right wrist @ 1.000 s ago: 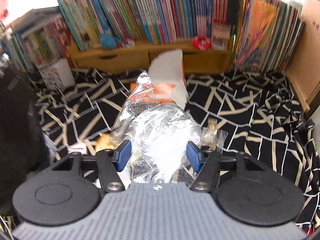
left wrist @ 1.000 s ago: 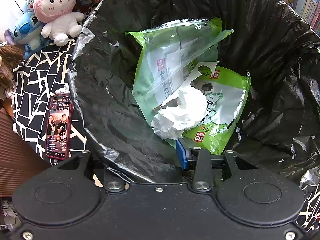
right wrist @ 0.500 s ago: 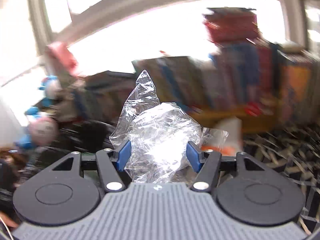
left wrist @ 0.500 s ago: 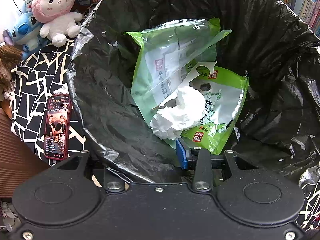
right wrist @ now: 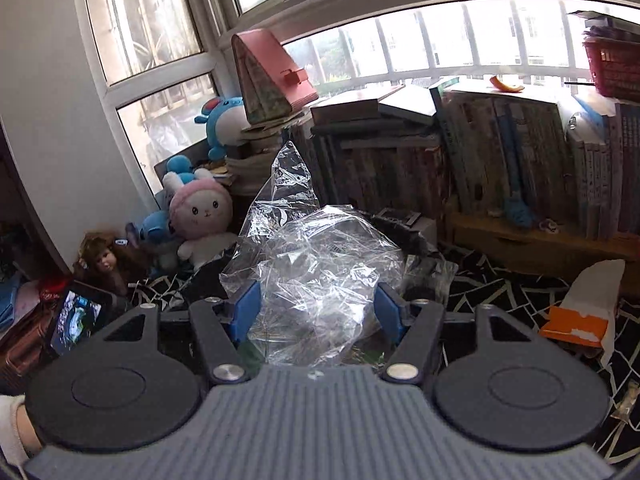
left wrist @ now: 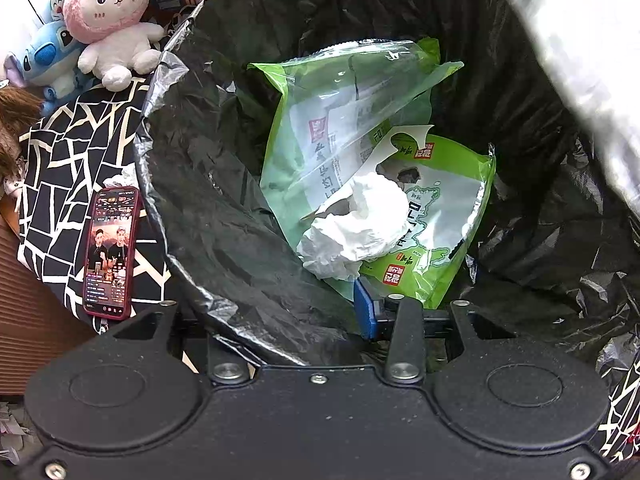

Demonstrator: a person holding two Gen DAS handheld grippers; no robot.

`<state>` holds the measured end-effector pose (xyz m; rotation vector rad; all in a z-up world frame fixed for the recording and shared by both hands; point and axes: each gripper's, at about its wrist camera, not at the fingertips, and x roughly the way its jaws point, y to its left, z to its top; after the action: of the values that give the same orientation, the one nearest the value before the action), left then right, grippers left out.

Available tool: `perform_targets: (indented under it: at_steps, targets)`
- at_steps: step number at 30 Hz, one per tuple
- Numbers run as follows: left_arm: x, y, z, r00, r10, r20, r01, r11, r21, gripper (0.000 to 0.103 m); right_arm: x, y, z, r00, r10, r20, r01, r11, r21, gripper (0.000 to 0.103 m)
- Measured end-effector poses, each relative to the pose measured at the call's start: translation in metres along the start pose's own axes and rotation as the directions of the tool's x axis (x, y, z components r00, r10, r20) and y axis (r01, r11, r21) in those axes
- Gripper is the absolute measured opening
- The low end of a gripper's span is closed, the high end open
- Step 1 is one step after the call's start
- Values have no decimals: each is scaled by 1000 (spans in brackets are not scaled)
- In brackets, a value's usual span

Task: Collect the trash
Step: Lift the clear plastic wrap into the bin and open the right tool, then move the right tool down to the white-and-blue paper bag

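A black trash bag [left wrist: 224, 184] fills the left wrist view, held wide at its mouth. Inside lie two green snack packets [left wrist: 344, 128] and a crumpled white tissue [left wrist: 360, 228]. My left gripper [left wrist: 316, 320] is shut on the bag's near rim; only one blue pad [left wrist: 362, 312] shows, the other is behind the plastic. My right gripper [right wrist: 316, 312] is raised and carries a crumpled clear plastic wrap [right wrist: 316, 264] between its blue pads; its jaws are opening slightly while the pads still touch the wrap. A blurred pale shape [left wrist: 580, 80] hangs over the bag's far right rim.
A phone [left wrist: 110, 252] lies on the black-and-white cloth [left wrist: 60, 168] left of the bag, with plush toys [left wrist: 112, 12] behind it. An orange-and-white carton [right wrist: 580, 316] lies on the cloth at right. Rows of books [right wrist: 520, 160] and windows stand behind.
My right gripper has risen and swung left with the clear wrap, from facing the bookshelf to facing the window and toys. A pale blur has entered over the bag. The left gripper has kept still.
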<state>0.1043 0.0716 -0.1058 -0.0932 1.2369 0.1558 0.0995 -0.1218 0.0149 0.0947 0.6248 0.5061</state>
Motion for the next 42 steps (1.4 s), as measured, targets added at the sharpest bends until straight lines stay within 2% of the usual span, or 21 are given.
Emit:
perform_targets:
  at_steps: [5,10,14,20,25,28,32,36,42]
  targets:
    - [0,0,0,1000,-3,2,3,1000,-3,40,12,4,-7,998,-5,-58,3,1000,-24,70]
    - [0,0,0,1000,-5,3,5,1000,-5,41,13,0,-9,997,-18,-76,17,1000,-10,80]
    - [0,0,0,1000,-5,2,5,1000,-6,41,11,0,-10,997,-19,-77,19,1000,-4,84]
    - [0,0,0,1000,-6,2,6,1000,-6,41,1,-4,-10,998,-31,-54,33,999,19,85]
    - [0,0,0,1000,-6,2,6,1000,-5,41,-23,-15,-9,996,-90,13,89,995,44,87]
    - [0,0,1,1000,-6,2,6,1000,-5,41,-38,-24,-11,986,-158,52,157,987,33,88]
    - [0,0,1,1000,-6,2,6,1000,-6,41,-53,-42,-23,961,-269,67,267,963,36,90]
    - [0,0,1,1000,-6,2,6,1000,-6,41,-55,-58,-47,934,-356,11,356,934,27,93]
    - [0,-1,1,1000,-6,1,6,1000,-5,41,-42,-67,-101,904,-416,-101,416,909,-24,97]
